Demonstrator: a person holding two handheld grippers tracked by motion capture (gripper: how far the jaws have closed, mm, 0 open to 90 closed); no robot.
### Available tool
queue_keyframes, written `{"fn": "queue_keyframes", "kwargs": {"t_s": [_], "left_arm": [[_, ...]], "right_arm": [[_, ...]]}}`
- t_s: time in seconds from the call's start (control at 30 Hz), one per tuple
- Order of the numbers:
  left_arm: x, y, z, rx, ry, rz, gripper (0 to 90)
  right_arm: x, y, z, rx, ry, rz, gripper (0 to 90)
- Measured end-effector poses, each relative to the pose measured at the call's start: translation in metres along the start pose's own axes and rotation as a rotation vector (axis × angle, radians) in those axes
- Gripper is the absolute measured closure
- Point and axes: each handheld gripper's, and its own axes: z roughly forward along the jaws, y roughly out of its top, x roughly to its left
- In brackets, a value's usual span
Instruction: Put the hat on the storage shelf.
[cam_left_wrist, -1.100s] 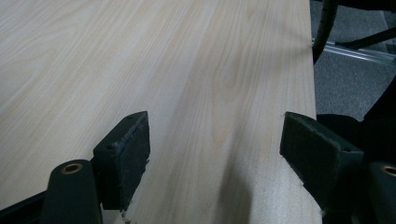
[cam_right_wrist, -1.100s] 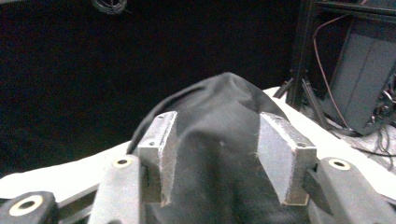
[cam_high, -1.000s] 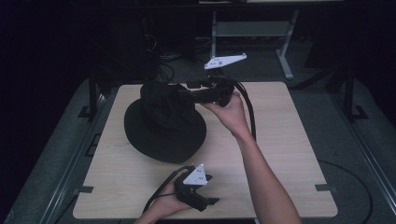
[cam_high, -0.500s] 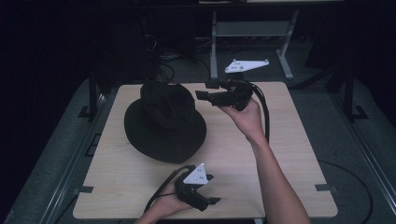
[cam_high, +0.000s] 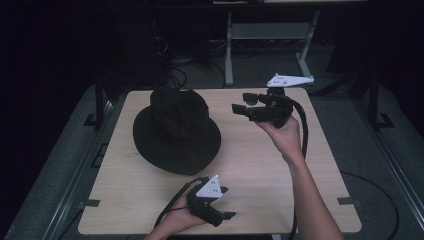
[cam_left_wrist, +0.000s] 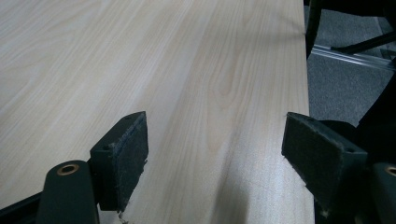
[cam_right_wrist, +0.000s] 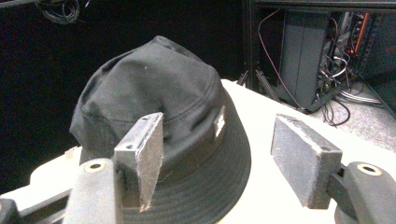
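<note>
The room is dark, with a grey carpet floor (cam_high: 370, 150) all around and a grey metal stand (cam_high: 270, 37) at the back. In the right gripper view there is a dark rack with red and black wires (cam_right_wrist: 322, 51) behind the table.

The big light wooden table with rounded corners (cam_high: 260, 165) sits in the middle. In the left gripper view its top (cam_left_wrist: 187, 70) is smooth, with pale wavy wood lines, and its edge runs along the right side next to the carpet.

A soft black cloth bucket hat with a floppy round brim (cam_high: 175, 132) lies on the left back part of the table, top side up. In the right gripper view the hat (cam_right_wrist: 159, 107) has a stitched brim and a small pale tag on its side.

The right black gripper (cam_high: 241, 108) is held up in a hand over the right back part of the table, pointing at the hat but not touching it. Its jaws are wide apart with nothing between them, and the flat pads (cam_right_wrist: 144, 158) look grey and rough.

The left black gripper (cam_high: 227, 216) rests low at the near edge of the table in the other hand. Its jaws are wide apart too, over bare wood, and its pads (cam_left_wrist: 126, 154) look dark and fuzzy.
</note>
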Motion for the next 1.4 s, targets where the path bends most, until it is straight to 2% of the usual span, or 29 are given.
{"fn": "queue_keyframes", "kwargs": {"t_s": [0.47,0.6,0.8,1.13,1.4], "left_arm": [[0.001,0.0,0.0,-0.003,0.013,-0.009,19.4],[0.0,0.0,0.001,-0.001,0.016,-0.016,17.9],[0.0,0.0,0.002,-0.002,0.023,-0.022,17.5],[0.002,0.0,0.001,-0.003,0.033,-0.029,17.5],[0.002,0.0,0.001,-0.006,0.043,-0.03,17.4]], "right_arm": [[-0.007,-0.023,-0.025,0.025,-0.028,0.024,28.1],[-0.012,-0.032,-0.034,0.026,-0.035,0.045,26.9],[-0.014,-0.045,-0.043,0.056,-0.055,0.049,26.4],[-0.019,-0.063,-0.057,0.041,-0.066,0.077,26.1],[-0.018,-0.075,-0.065,0.055,-0.076,0.087,25.7]]}}
